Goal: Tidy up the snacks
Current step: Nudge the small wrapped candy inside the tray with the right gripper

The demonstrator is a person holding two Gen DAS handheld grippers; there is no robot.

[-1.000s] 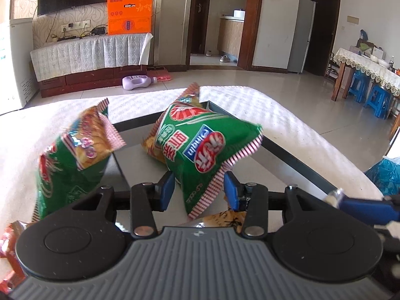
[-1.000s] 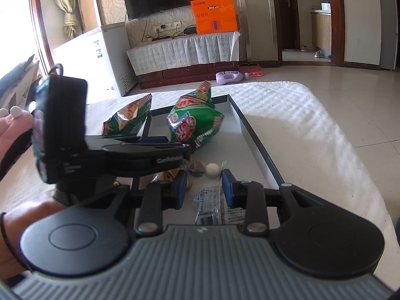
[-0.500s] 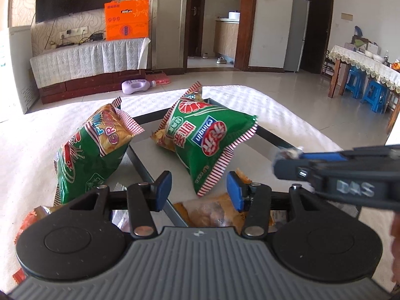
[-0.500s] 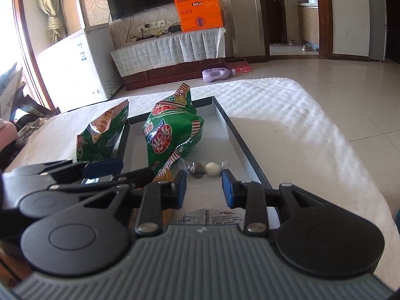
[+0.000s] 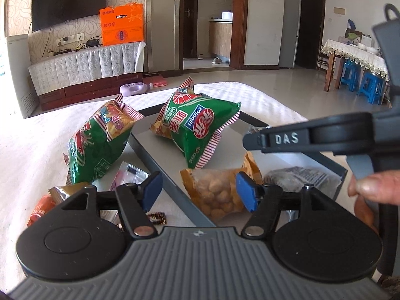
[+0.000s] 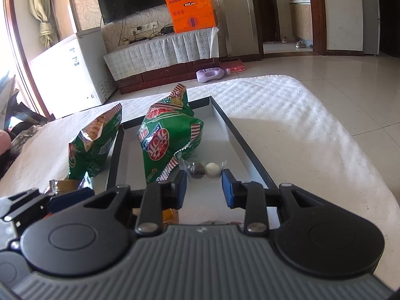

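Left gripper [image 5: 198,187]: jaws stand wide apart and grasp nothing; the blue pads straddle the tray's near-left wall, one pad over the cloth, the other over the peanut packet [image 5: 217,195] inside the tray [image 5: 160,167]. This open, raised stance probably suits choosing the next snack. Right gripper [image 6: 203,187]: jaws likewise parted and empty, aimed along the tray floor at the clear twin-candy wrapper [image 6: 203,168] just ahead of the pads.

Beyond the jaws, the green chip bag [image 5: 200,128] lies in the tray, tilted against a yellow packet behind it; a second green chip bag [image 5: 97,140] leans outside the tray's left wall on the white cloth [image 5: 30,150], with a pink sachet [image 5: 127,175] and small wrappers near it. These outside items are judged still unsorted. A grey printed packet [image 5: 297,177] rests at the tray's near-right corner.

Compared with one second ago, the left gripper has drawn back and upward, releasing the chip bag formerly between its pads; the right gripper has moved forward so that it now crosses the left camera's view.
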